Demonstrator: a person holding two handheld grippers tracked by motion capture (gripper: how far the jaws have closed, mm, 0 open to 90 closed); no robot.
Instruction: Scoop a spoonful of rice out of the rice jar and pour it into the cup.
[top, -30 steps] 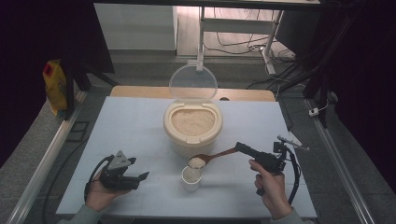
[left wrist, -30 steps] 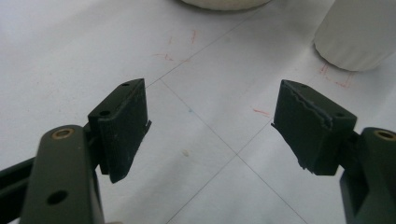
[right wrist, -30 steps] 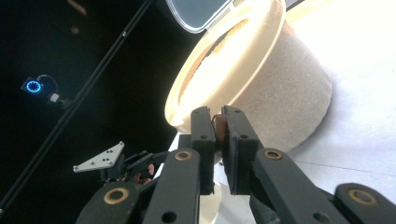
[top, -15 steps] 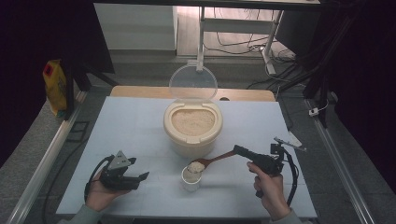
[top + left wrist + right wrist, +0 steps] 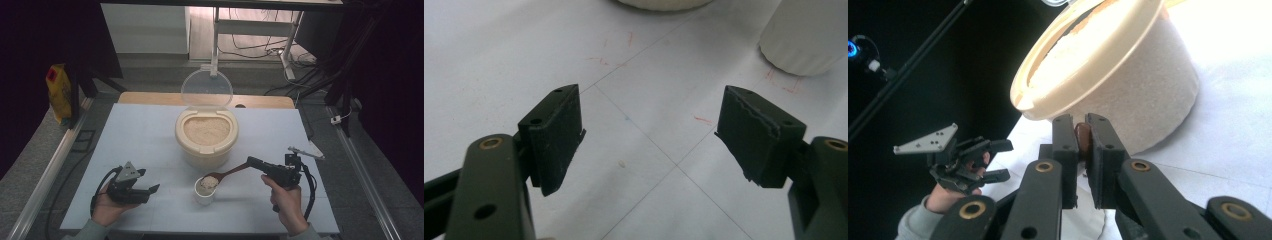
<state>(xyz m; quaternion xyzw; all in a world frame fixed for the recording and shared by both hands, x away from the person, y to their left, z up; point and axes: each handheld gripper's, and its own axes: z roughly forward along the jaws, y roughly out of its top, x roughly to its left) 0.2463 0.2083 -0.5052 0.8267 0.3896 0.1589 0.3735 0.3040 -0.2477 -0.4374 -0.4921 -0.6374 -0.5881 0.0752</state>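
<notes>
The right gripper (image 5: 250,161) is clamping the handle of a brown spoon (image 5: 227,173); in the right gripper view its two jaws are pressing together on the brown handle end (image 5: 1082,137). In the high view the spoon is lying with its long axis from about 2 o'clock, at the jaws, down to about 8 o'clock; the bowl end is pointing to 8 o'clock and is sitting over the mouth of a small white cup (image 5: 205,192), carrying a heap of pale grains (image 5: 207,183). The cup is standing on the table (image 5: 145,135) just at 6 o'clock from the big cream tub (image 5: 206,145), near it but apart; the tub is holding the same pale grains, and its clear lid (image 5: 206,90) is standing up at 12 o'clock of it.

The left gripper (image 5: 147,190) is resting in the hand at 9 o'clock of the cup, well apart from it; its jaws are standing wide, grasping nothing, and pointing toward 3 o'clock; in the left gripper view only bare table with thin lines and small red marks is lying between them, with the cup (image 5: 806,35) at 1 o'clock.

A yellow bag (image 5: 59,92) with a red label is leaning beyond the table at 10 o'clock; the writing on it is too small to read.
</notes>
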